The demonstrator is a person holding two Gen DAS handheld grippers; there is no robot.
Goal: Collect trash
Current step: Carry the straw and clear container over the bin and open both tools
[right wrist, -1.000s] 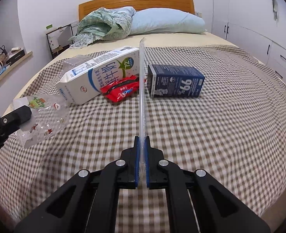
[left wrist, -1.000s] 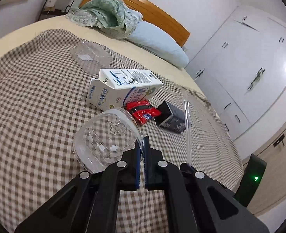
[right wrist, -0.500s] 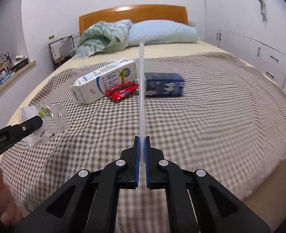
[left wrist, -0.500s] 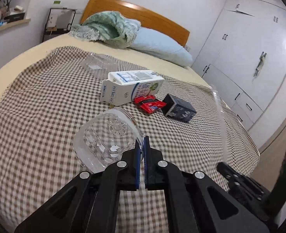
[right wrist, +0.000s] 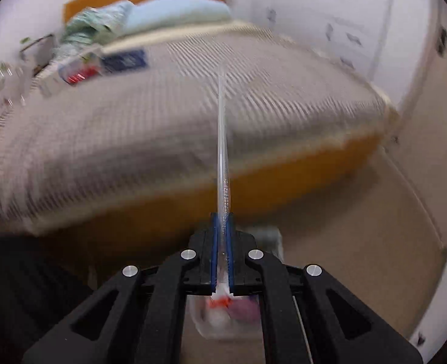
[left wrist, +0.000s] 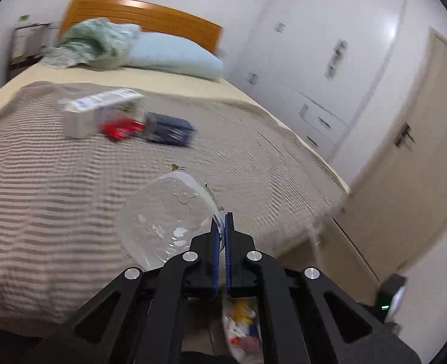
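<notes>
My left gripper (left wrist: 222,221) is shut on the rim of a clear plastic cup (left wrist: 165,218), held past the foot of the bed. Below it, between the fingers, shows a clear trash bin (left wrist: 243,327) with colourful litter. My right gripper (right wrist: 222,221) is shut on a long clear straw (right wrist: 222,139) that sticks straight forward; a clear bin (right wrist: 223,318) with litter lies under it on the floor. On the checked bedspread (left wrist: 56,182) still lie a white milk carton (left wrist: 96,112), a red wrapper (left wrist: 120,129) and a dark blue carton (left wrist: 170,130). Both views are motion-blurred.
The bed's orange wooden foot board (right wrist: 254,188) runs across the right wrist view. White wardrobe doors (left wrist: 323,54) and a beige door (left wrist: 411,157) stand to the right. A pillow (left wrist: 175,57) and green bedding (left wrist: 96,42) lie at the headboard. Beige floor (right wrist: 360,242) lies right of the bed.
Both grippers have pulled back from over the bed, off its foot end, carrying the cup and the straw. The trash bin has come into view beneath each of them.
</notes>
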